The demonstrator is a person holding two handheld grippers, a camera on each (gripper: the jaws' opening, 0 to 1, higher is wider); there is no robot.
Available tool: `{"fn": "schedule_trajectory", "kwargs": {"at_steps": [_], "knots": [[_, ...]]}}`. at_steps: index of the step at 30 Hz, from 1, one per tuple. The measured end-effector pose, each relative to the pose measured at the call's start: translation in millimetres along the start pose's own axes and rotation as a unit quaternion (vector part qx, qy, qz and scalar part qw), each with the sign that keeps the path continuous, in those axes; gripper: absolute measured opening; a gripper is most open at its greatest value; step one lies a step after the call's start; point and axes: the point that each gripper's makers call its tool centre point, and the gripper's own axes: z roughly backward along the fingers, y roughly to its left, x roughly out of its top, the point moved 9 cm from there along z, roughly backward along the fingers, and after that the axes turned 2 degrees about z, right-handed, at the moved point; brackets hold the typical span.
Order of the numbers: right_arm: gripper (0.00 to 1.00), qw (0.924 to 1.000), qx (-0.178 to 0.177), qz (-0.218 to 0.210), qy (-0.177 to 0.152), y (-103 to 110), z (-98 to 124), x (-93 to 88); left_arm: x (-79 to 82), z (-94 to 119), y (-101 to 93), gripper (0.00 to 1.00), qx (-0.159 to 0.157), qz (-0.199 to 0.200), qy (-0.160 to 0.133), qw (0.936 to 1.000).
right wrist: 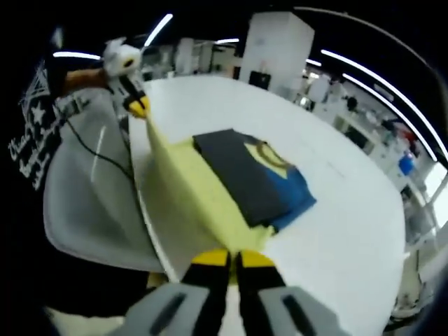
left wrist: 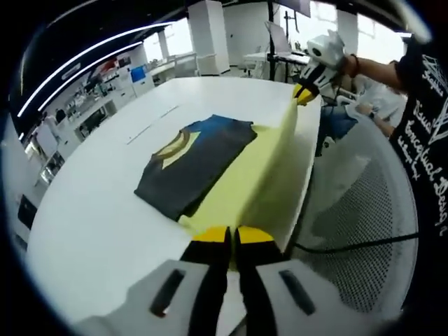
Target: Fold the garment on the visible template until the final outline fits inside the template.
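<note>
Left gripper [left wrist: 232, 236]: jaws pressed together, yellow tips pinching the near corner of the yellow template [left wrist: 245, 178], that corner lifted off the white surface [left wrist: 98, 210]. Right gripper [right wrist: 232, 259]: jaws likewise pressed together, clamped on the opposite corner of the same sheet [right wrist: 192, 185].

Seen from the left gripper view, the right gripper [left wrist: 306, 92] far ahead and to the right, gripping the far corner at the surface's edge, a hand [left wrist: 334, 52] wrapped round its white body. Seen from the right gripper view, the left gripper [right wrist: 138, 106] far ahead and to the left, holding its corner the same way. Between the two, the template's edge raised and stretched into a long ridge, the rest of the sheet sloping down to the surface.

Just ahead of the left gripper and slightly left, folded garment [left wrist: 192, 164] resting on the template, dark grey with a blue part and a yellow collar band; ahead and right of the right gripper [right wrist: 255, 178] in the other view. Garment compact, roughly rectangular, its far edge overhanging the template onto the surface.

Beyond the surface's edge, right of the left gripper, a mesh chair [left wrist: 364, 210] with a black cable [left wrist: 350, 245] across it, and a black printed shirt [left wrist: 427, 105] on the person.
</note>
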Motion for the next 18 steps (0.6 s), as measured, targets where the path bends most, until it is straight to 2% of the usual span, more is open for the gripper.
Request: {"fn": "schedule_trajectory", "kwargs": {"at_steps": [15, 18], "knots": [[0.00, 0.9982, -0.049, 0.030, -0.018, -45.9, -11.3, 32.4, 41.8, -10.3, 53.4, 0.00, 0.019, -0.025, -0.032, 0.9990], [0.00, 0.9976, -0.062, 0.024, -0.021, -62.1, -20.1, 37.4, 48.6, -15.5, 64.4, 0.00, 0.016, -0.027, -0.035, 0.9989]]}}
